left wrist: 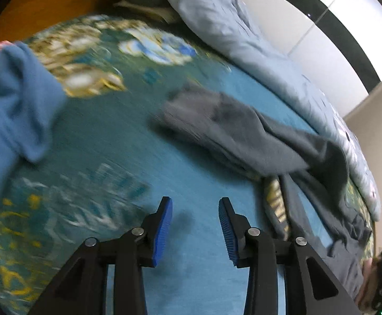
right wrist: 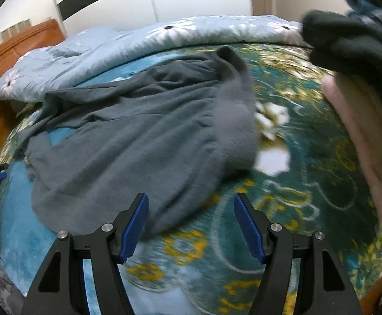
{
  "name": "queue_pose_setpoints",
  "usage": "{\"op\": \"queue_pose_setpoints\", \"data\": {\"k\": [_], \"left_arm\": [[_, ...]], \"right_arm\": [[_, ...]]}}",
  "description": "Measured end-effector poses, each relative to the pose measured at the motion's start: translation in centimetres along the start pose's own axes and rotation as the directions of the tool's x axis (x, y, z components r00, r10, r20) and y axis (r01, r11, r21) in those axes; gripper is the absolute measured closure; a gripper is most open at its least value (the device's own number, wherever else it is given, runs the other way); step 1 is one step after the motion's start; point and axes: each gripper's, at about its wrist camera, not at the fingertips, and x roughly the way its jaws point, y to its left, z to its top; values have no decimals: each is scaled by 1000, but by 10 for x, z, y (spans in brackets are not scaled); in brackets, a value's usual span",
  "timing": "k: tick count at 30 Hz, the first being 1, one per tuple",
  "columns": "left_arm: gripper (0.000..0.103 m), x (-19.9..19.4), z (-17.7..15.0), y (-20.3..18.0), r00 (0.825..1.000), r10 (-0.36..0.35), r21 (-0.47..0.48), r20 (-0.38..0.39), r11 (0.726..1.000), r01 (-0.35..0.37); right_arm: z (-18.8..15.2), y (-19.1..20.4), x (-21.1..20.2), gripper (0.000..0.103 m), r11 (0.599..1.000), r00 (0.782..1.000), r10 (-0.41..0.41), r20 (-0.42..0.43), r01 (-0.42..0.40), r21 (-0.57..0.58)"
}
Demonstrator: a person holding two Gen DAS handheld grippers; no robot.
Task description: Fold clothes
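Teal bedspread [right wrist: 309, 183] with yellow-and-white floral print; plain grey garment [right wrist: 138, 136] centre frame; pale blue quilt [right wrist: 112, 44] with white daisies along top; blue garment [left wrist: 12, 105] at left; orange-brown headboard [right wrist: 15, 44] upper left.

No readable text, label, brand or number in either wrist view; bedding and clothes carry only blurred patterns.

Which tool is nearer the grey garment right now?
Right. The right tool hangs open at the grey garment's near edge; the left tool, open and empty, sits over bare blanket beside it.
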Motion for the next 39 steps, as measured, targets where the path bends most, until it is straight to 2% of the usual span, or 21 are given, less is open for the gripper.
{"op": "queue_pose_setpoints", "data": {"k": [4, 6, 10, 12, 14, 15, 18, 20, 23, 27, 32, 33, 34, 36, 39], "left_arm": [[59, 9, -3, -2, 1000, 12, -7, -18, 1000, -12], [58, 8, -4, -3, 1000, 9, -7, -18, 1000, -9], [56, 5, -1, -1, 1000, -1, -8, -21, 1000, 1], [55, 3, 1, 3, 1000, -11, -17, -15, 1000, 10], [53, 4, 4, 5, 1000, -28, -29, -11, 999, 28], [53, 5, 7, 5, 999, -39, -38, -13, 999, 38], [53, 13, 16, 4, 999, -50, -49, -19, 998, 49], [53, 19, 23, 4, 999, -42, -51, -13, 998, 41], [53, 32, 34, 1, 1000, -15, -44, -7, 999, 15], [54, 45, 45, -5, 1000, -16, -29, 27, 999, 16], [55, 56, 58, -3, 993, -105, -92, 56, 990, 110], [61, 57, 59, -2, 992, -111, -96, 61, 989, 117], [72, 59, 60, -3, 992, -110, -92, 67, 989, 116], [84, 59, 59, -1, 990, -118, -98, 77, 987, 126], [89, 50, 58, 2, 983, -146, -128, 115, 979, 160]], "right_arm": [[-5, -22, 9, 34, 995, 999, 33, -21, -31, 95], [-6, -24, 15, 34, 985, 995, 99, -23, -94, 147], [-1, -10, 24, 36, 969, 982, 188, 4, -186, 164], [2, -3, 28, 56, 954, 970, 244, 5, -241, 181], [5, 2, 32, 91, 945, 963, 269, 4, -265, 189], [7, 4, 32, 95, 944, 962, 273, 8, -270, 189], [19, -3, 17, 95, 932, 953, 290, 84, -301, 203], [32, -15, -1, 95, 940, 957, 234, 173, -268, 211], [47, -29, -18, 95, 950, 957, 155, 245, -212, 230], [49, -20, -10, 95, 956, 964, 147, 224, -196, 219], [43, -13, 7, 95, 961, 973, 145, 179, -181, 210], [42, -14, 7, 95, 961, 974, 143, 175, -179, 210], [42, -15, 8, 95, 961, 975, 142, 170, -177, 211], [42, -14, 8, 95, 963, 976, 138, 167, -171, 206], [43, -14, 6, 95, 965, 976, 135, 173, -169, 201]]}}
